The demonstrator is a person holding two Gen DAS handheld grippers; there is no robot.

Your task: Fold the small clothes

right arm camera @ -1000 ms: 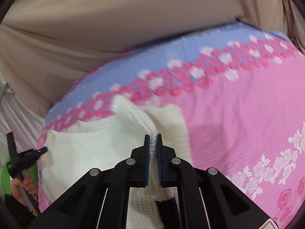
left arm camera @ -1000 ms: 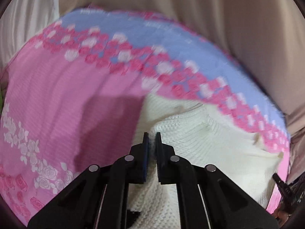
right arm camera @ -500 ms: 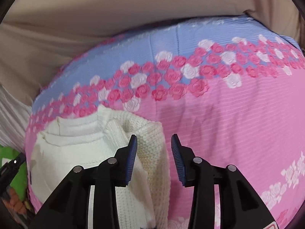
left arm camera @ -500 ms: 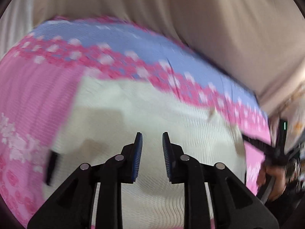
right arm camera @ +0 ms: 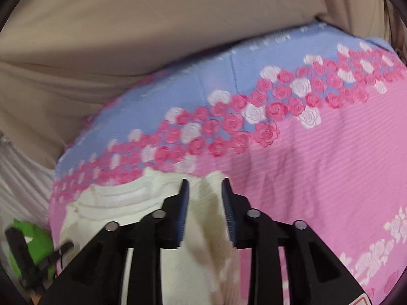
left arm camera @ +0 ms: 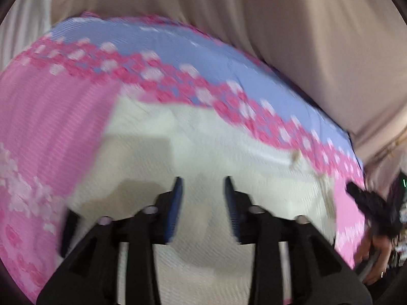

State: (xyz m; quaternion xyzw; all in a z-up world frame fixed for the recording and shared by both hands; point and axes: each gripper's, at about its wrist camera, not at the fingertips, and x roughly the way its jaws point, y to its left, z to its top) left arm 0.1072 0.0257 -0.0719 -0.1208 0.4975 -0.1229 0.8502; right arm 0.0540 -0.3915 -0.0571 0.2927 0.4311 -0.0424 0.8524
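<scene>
Sweater (left arm camera: 203,147) lies beneath both spread jaws, on the floral sheet (right arm camera: 318,165).

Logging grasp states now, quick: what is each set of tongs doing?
Left tongs: open, holding nothing, over the cream sweater.
Right tongs: open, holding nothing, at the sweater's edge.

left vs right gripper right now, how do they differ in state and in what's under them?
The left gripper hangs over the broad flat body of the cream knit sweater; the right gripper sits at the sweater's edge near the collar, with the pink rose sheet just beside it. The left wrist view is motion-blurred; the right wrist view is sharper. Shared: both are open and hold nothing.
</scene>
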